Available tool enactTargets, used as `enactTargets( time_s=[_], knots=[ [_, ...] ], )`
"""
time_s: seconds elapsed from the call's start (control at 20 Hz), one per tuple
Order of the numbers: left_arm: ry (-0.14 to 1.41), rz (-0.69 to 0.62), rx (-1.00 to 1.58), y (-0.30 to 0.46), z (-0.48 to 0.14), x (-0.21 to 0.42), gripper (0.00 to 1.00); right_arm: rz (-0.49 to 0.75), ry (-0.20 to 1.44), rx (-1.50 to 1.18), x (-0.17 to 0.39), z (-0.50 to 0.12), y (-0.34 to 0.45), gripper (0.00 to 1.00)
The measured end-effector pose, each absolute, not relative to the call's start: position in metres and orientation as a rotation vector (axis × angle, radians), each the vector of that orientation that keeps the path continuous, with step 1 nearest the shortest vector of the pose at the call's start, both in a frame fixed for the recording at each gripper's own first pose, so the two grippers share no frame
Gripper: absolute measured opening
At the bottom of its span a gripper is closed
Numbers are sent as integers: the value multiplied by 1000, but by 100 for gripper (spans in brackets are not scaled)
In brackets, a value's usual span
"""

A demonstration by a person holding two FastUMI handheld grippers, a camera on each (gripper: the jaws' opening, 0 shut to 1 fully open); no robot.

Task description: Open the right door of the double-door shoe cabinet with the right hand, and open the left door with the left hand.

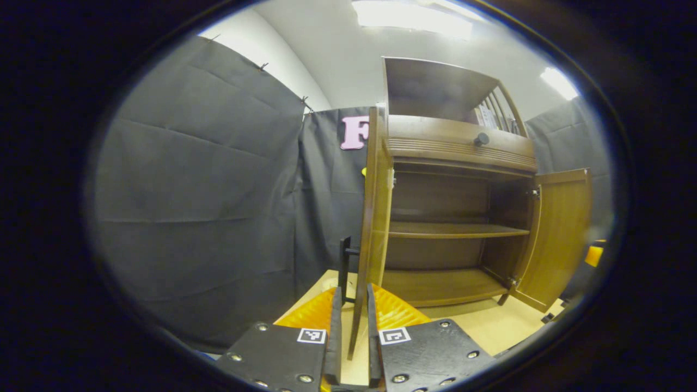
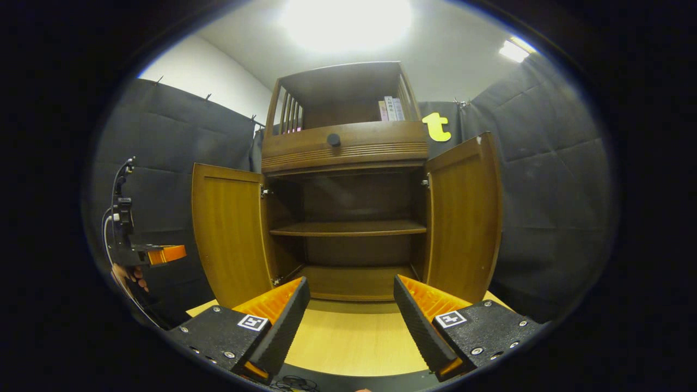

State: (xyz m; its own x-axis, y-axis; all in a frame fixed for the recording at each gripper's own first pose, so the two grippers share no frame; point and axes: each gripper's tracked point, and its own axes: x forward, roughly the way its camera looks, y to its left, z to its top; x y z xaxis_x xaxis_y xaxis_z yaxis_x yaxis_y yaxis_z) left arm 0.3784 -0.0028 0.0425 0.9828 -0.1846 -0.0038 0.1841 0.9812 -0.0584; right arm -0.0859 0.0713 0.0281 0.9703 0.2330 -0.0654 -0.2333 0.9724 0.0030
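Far left of the right gripper view, we see the left gripper held by a hand beside the left door, which stands swung out. In the left gripper view that door runs edge-on up frame centre, its lower edge sitting between our nearly closed fingers; whether both press it we cannot tell. If they do, any twist now could strain the hinges. Centre frame, the shoe cabinet gapes, shelves bare. Right of centre, the right door is wide open too, and the right gripper hangs spread, holding nothing. Drifting forward, it could knock that door.
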Motion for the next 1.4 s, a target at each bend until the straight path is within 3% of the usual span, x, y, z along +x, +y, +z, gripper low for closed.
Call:
enactTargets(
  time_s=[0.45, 0.5, 0.6, 0.8, 1.2, 1.4],
  knots=[
    [-47, -236, -51, -32, 61, 351, 26, 149, 41, 27, -93, 41, -10, 95],
    [-65, -234, -40, -33, 65, 351, 26, 146, 43, 31, -95, 40, -16, 91],
    [-75, -241, -26, -36, 66, 351, 27, 138, 42, 35, -98, 39, -25, 95],
    [-59, -268, -9, -46, 64, 335, 30, 128, 43, 50, -105, 35, -36, 95],
    [-49, -222, -14, -40, 62, 321, 99, 144, 46, 65, -114, 30, -37, 95],
    [-61, -192, 7, -31, 64, 317, 99, 145, 41, 60, -115, 31, -35, 95]
  ],
)
